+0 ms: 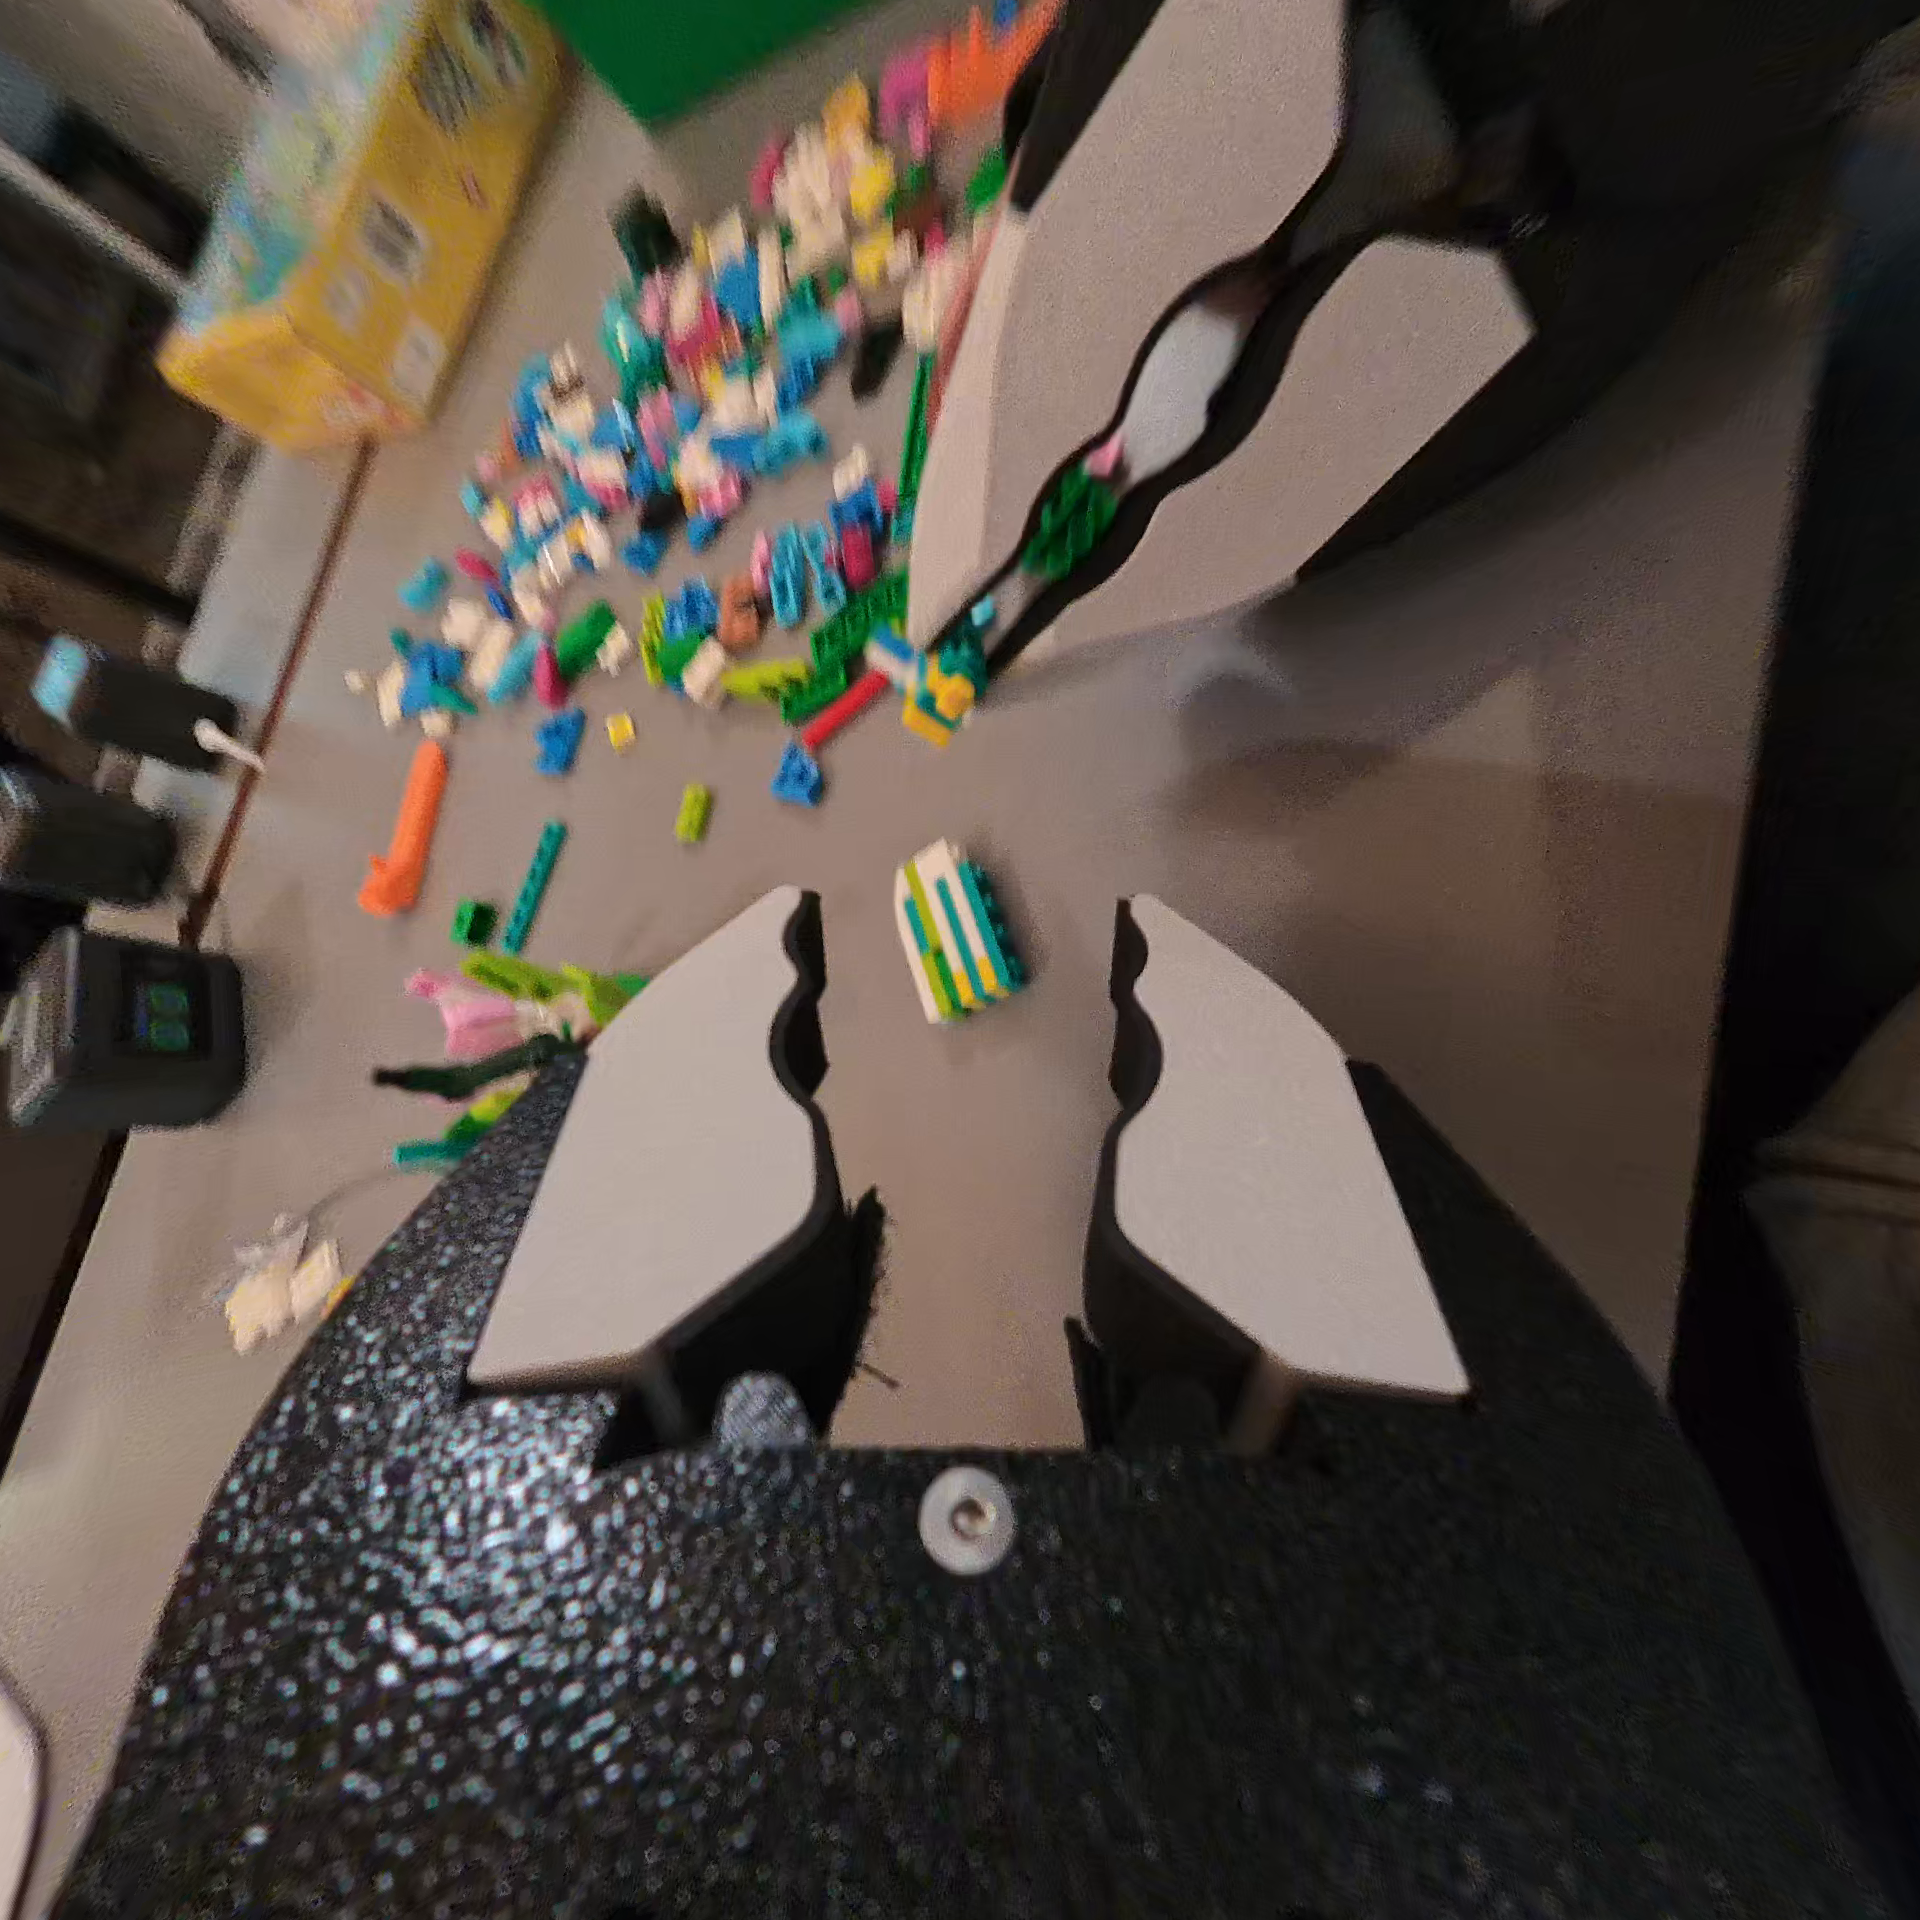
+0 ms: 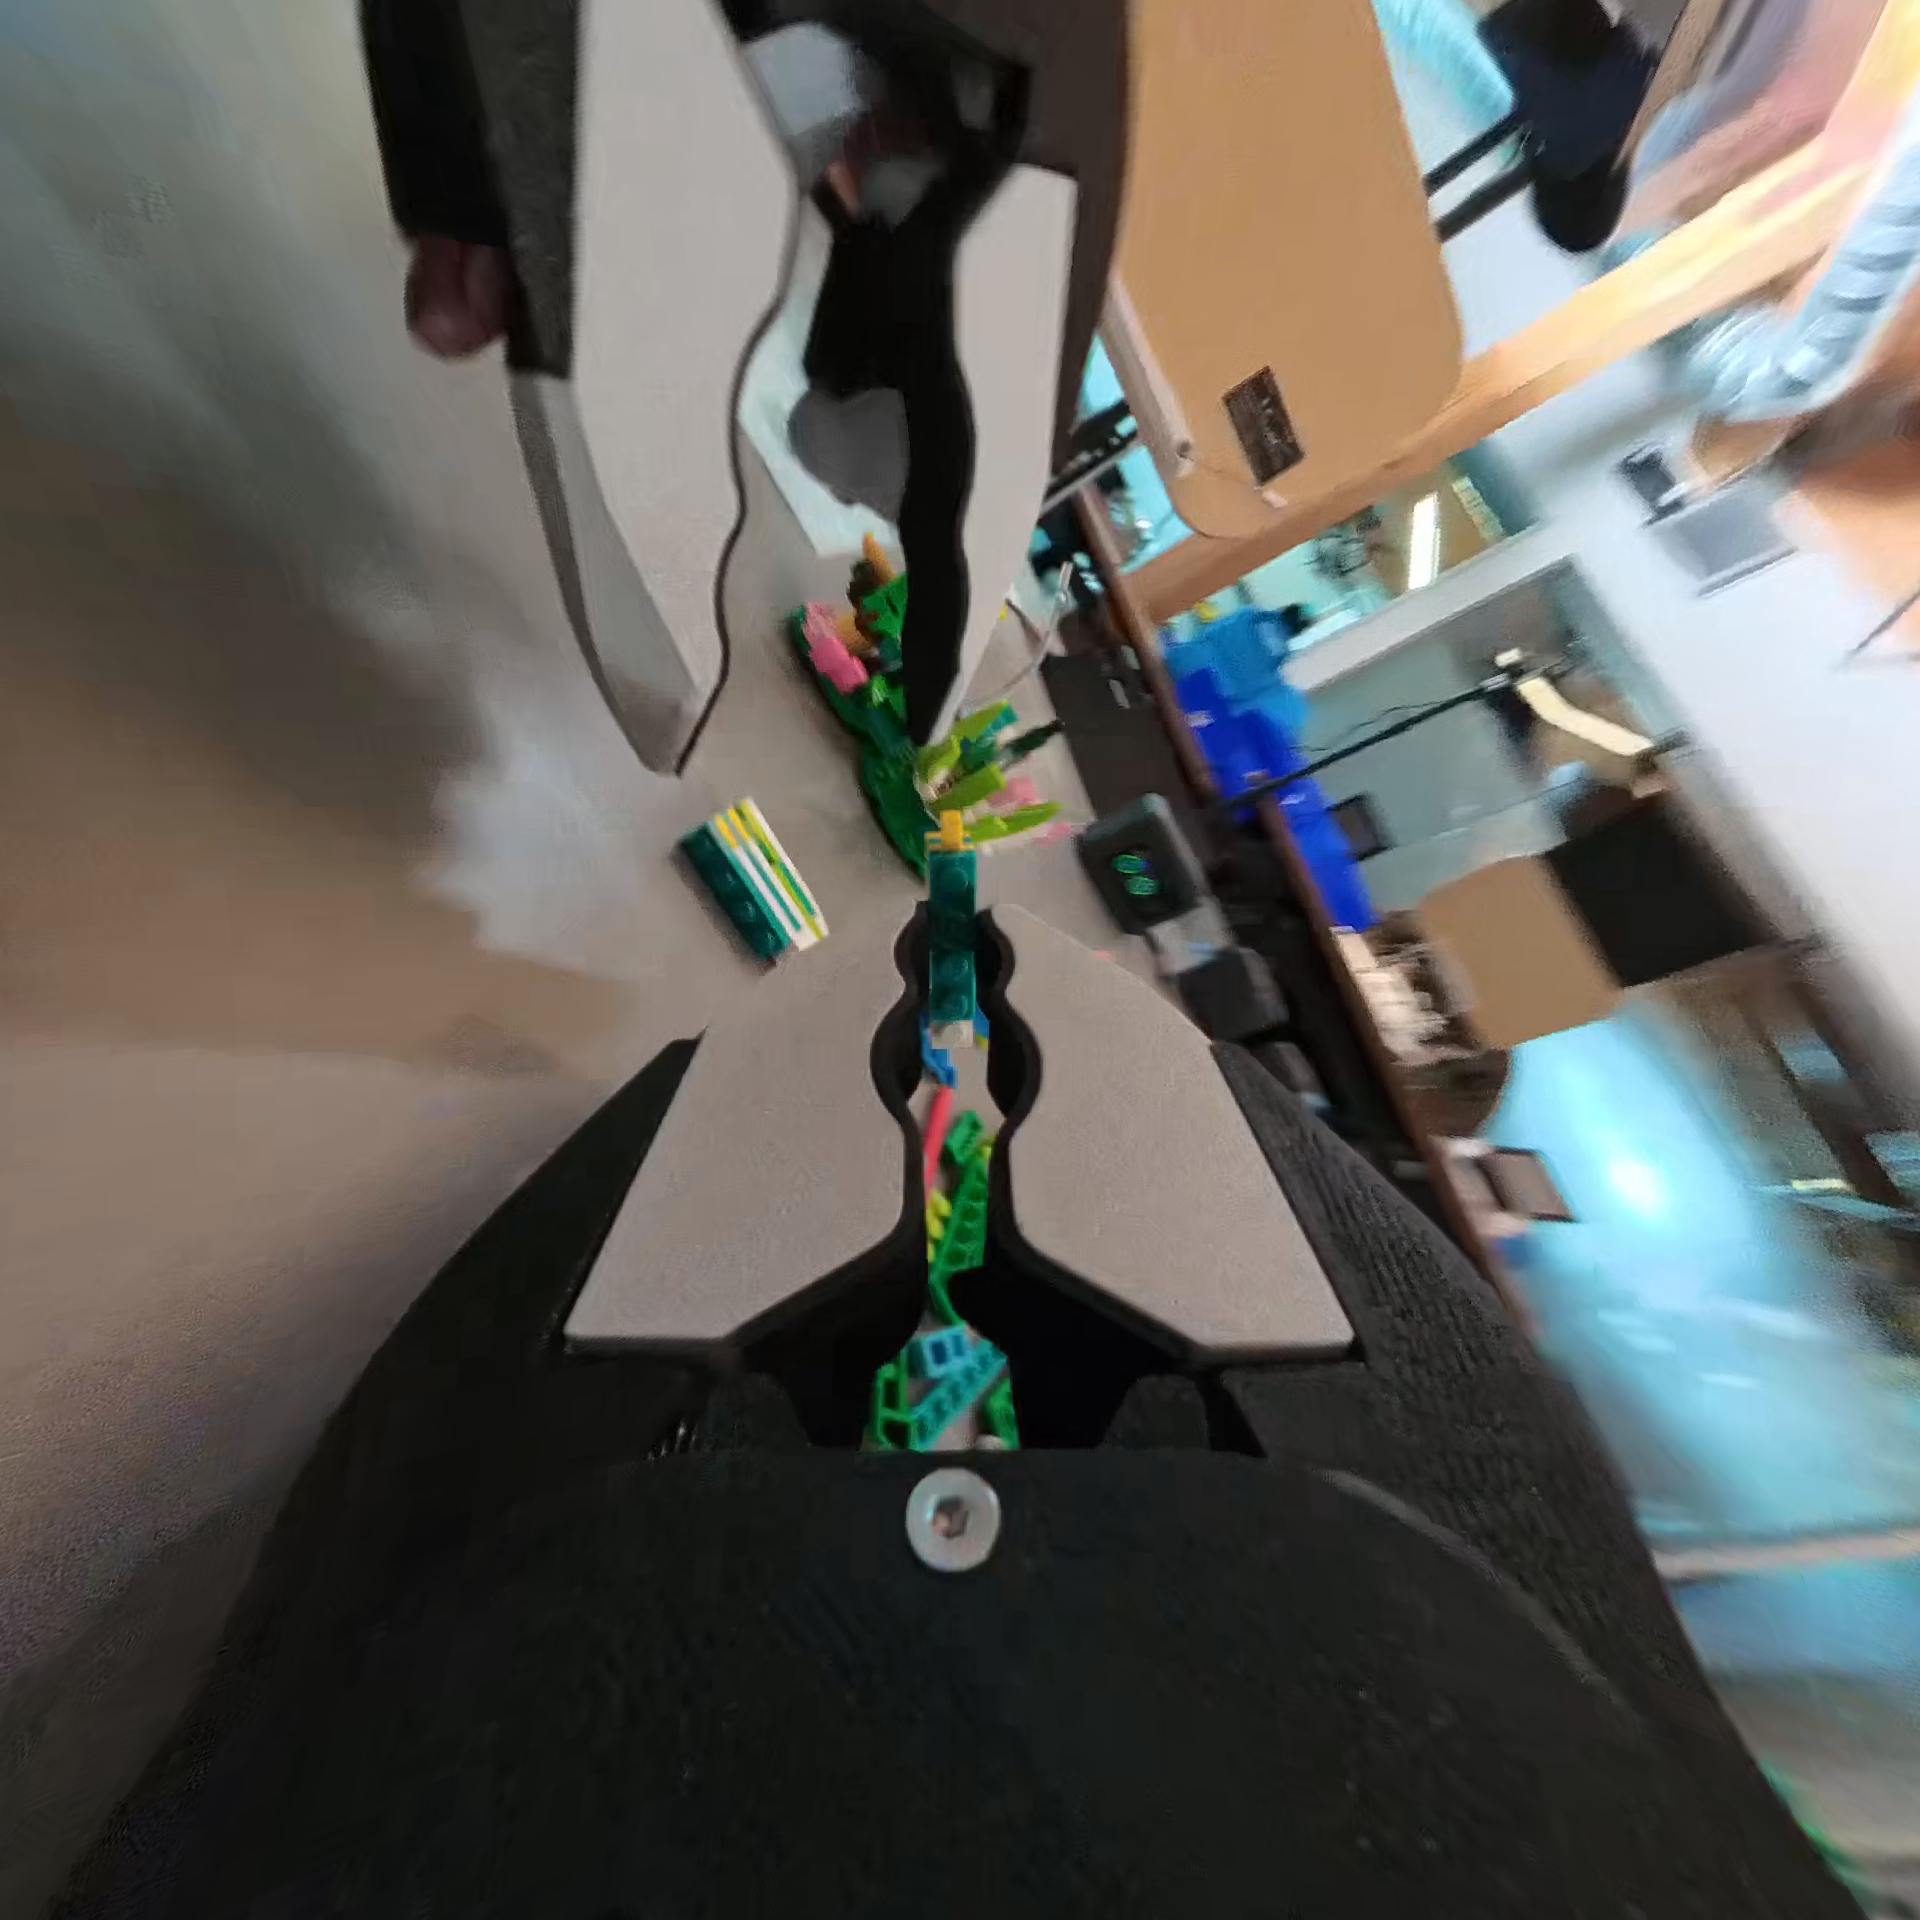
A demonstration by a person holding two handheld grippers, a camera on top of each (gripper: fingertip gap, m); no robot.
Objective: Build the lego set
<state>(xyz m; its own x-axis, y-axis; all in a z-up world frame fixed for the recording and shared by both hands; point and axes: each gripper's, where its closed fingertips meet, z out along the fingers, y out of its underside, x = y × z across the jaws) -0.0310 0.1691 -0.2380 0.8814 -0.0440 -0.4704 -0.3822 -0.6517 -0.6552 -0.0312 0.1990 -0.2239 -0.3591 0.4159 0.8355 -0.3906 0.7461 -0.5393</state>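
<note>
My left gripper (image 1: 966, 914) is open and holds nothing, low over the grey table (image 1: 1351, 831). A small stack of white, teal, lime and yellow bricks (image 1: 958, 943) lies on the table just beyond its fingertips, clear of both pads; it also shows in the right wrist view (image 2: 753, 878). My right gripper (image 2: 956, 925) is shut on a narrow teal brick piece (image 2: 951, 883) with a yellow tip and blue and white parts behind. In the left wrist view the right gripper (image 1: 966, 639) is at the upper right with that piece (image 1: 940, 691) at its tips.
A wide pile of loose coloured bricks (image 1: 727, 416) covers the far table, with a yellow box (image 1: 353, 229) behind it. An orange piece (image 1: 405, 831), a green and pink plant model (image 2: 894, 727) and a black device (image 1: 135, 1029) lie near the left edge. The left gripper's tips are roughly 4 cm from the right gripper's.
</note>
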